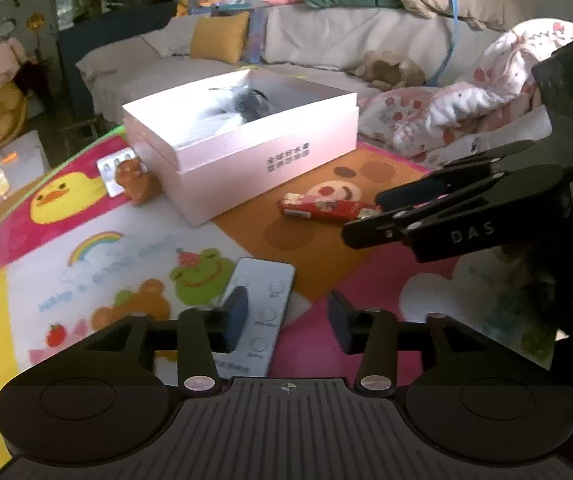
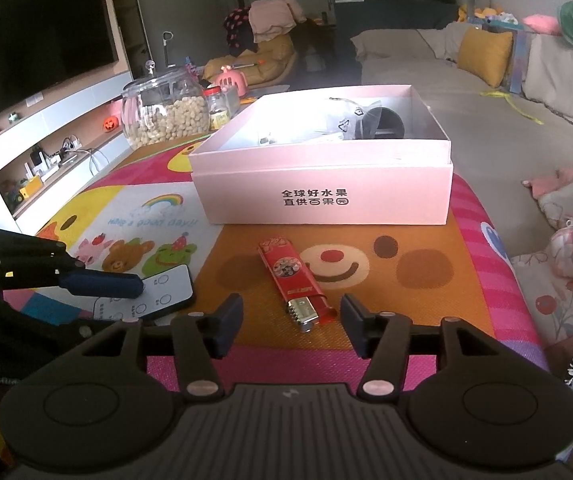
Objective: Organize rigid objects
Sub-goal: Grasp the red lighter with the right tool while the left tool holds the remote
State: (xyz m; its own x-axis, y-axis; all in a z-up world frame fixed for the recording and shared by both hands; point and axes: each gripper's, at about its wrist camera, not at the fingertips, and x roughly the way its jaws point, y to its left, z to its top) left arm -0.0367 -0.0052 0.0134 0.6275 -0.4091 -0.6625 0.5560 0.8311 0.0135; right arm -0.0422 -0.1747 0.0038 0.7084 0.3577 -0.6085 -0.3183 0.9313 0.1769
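Counting: 1 box (image 2: 322, 184), 1 lighter (image 2: 292, 280), 1 remote (image 2: 158, 292).

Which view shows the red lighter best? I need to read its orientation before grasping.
The right wrist view: the red lighter lies unobstructed on the mat, metal end nearest. In the left wrist view, the red lighter is smaller, its end hidden behind the right hand-held gripper.

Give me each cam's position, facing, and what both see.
Left wrist: on the left claw, angled down over the white remote, facing the sofa; its own open fingers show, and the right claw enters from the right.
Right wrist: on the right claw, over the red lighter, facing the TV wall; the left claw shows at left.
Shared: pink box, remote, lighter, cartoon mat.
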